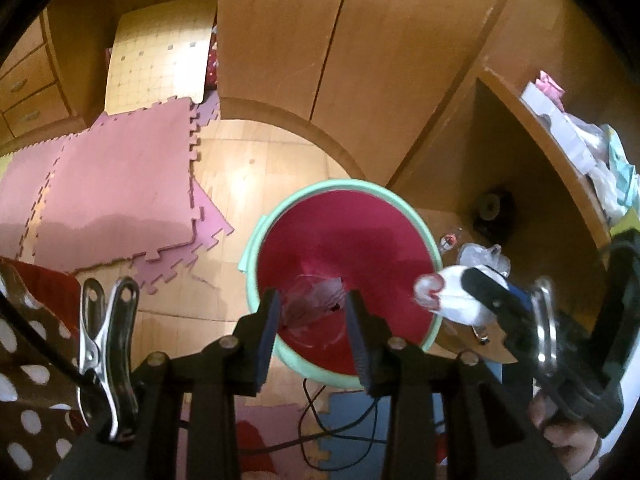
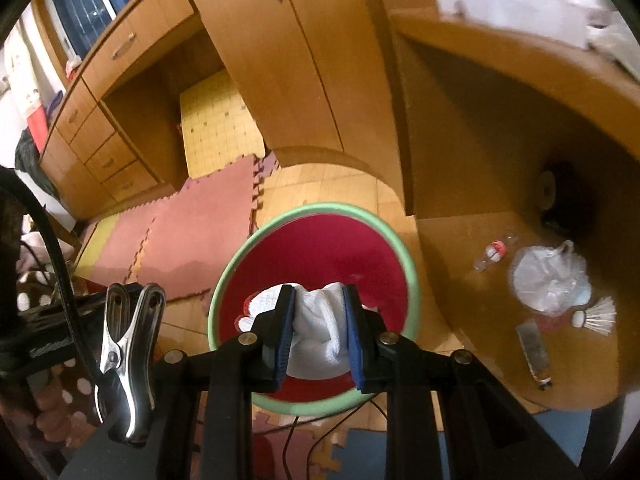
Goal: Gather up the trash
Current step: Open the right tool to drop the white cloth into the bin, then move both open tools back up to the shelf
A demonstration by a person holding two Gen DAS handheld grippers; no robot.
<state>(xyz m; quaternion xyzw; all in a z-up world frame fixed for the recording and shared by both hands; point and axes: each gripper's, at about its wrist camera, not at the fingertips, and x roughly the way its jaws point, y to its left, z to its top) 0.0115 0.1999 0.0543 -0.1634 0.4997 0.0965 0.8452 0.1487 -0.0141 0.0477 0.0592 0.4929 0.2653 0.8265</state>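
Trash bin [image 2: 320, 240] sits below both my tools. My right hand-held gripper [image 2: 318, 332] clamps a white glove [image 2: 316, 328] above it; I'd release next. My left hand-held gripper [image 1: 312, 312], jaws apart, hangs over clear plastic [image 1: 316, 296] inside. Only the right view shows the shuttlecock [image 2: 596, 316] beyond the bin.

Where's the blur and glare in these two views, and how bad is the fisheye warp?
Left wrist: mostly sharp; a glare patch on the wooden floor behind the bin; the white glove is slightly smeared. Right wrist: motion blur at the upper right, smearing the clutter on the desk; the plastic bag is soft. Both: warm orange cast, dark corners, cabinet edges bowed.
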